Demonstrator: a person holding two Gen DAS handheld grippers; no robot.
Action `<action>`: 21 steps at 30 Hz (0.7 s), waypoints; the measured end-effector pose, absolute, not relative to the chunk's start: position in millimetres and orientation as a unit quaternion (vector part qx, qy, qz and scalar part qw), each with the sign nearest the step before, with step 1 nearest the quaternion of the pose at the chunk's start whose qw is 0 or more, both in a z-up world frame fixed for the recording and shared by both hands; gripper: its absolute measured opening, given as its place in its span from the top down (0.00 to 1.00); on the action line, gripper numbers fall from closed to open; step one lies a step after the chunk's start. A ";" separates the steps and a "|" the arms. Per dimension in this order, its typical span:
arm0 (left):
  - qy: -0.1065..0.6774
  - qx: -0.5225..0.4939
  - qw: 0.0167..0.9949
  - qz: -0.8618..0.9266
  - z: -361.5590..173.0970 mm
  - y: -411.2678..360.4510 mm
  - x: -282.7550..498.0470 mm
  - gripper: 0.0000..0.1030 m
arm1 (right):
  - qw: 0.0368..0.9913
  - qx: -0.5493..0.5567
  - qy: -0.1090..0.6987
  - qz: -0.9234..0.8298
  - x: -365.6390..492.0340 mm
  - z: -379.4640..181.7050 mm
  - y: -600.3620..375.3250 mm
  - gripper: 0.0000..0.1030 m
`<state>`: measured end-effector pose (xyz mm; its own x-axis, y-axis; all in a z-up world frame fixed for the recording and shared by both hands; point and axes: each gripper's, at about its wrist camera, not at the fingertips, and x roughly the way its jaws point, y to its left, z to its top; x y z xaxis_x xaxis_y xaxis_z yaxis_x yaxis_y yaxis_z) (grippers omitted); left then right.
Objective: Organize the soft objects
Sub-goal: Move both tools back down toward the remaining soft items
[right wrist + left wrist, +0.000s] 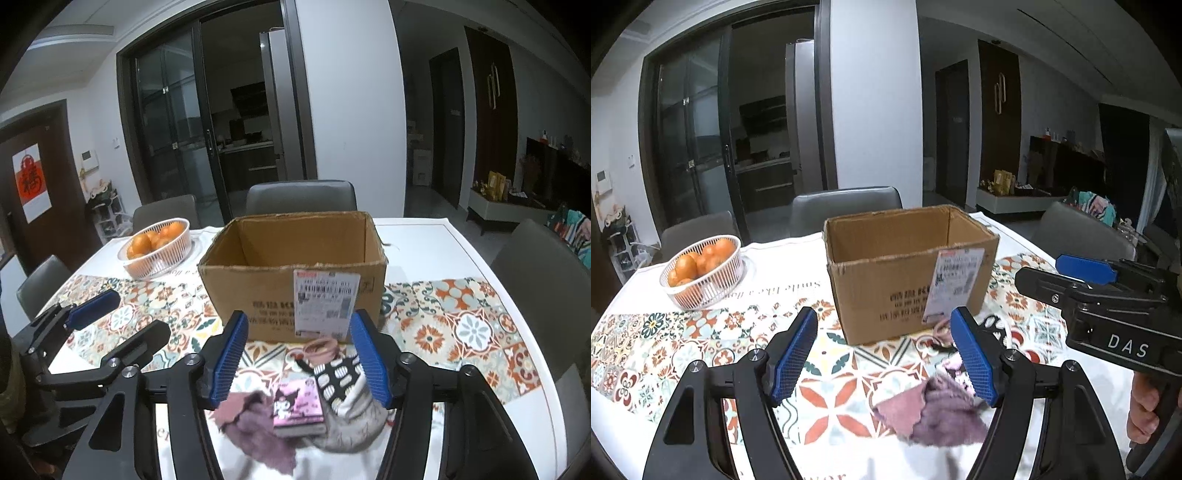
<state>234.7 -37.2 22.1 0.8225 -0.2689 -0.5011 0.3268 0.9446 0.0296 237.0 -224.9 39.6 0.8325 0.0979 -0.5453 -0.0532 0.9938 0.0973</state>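
The left gripper [884, 354] hangs with its blue pads spread and nothing between them; the purple cloth [938, 413] lies on the table just below and toward its right pad, crumpled, fuzzy, with a paler pink corner. The right gripper [299, 358] is also spread and empty, its jaws having just been opening, over the same cloth [255, 424], a pink cartoon packet [297, 410] and a spotted black-and-white sock [340, 373]. Beyond both grippers stands the open cardboard box [886, 288] on the patterned tablecloth [665, 347].
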 end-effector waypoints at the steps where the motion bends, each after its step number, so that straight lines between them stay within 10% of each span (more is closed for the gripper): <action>1: 0.255 0.057 0.952 -0.158 20.0 -35.6 230.7 0.28 | 0.956 0.039 0.288 0.039 234.1 37.9 -224.4 0.41; 21: 0.312 0.082 0.926 -0.196 -40.8 -32.1 207.6 0.28 | 0.932 0.031 0.358 0.045 212.0 -18.1 -209.6 0.38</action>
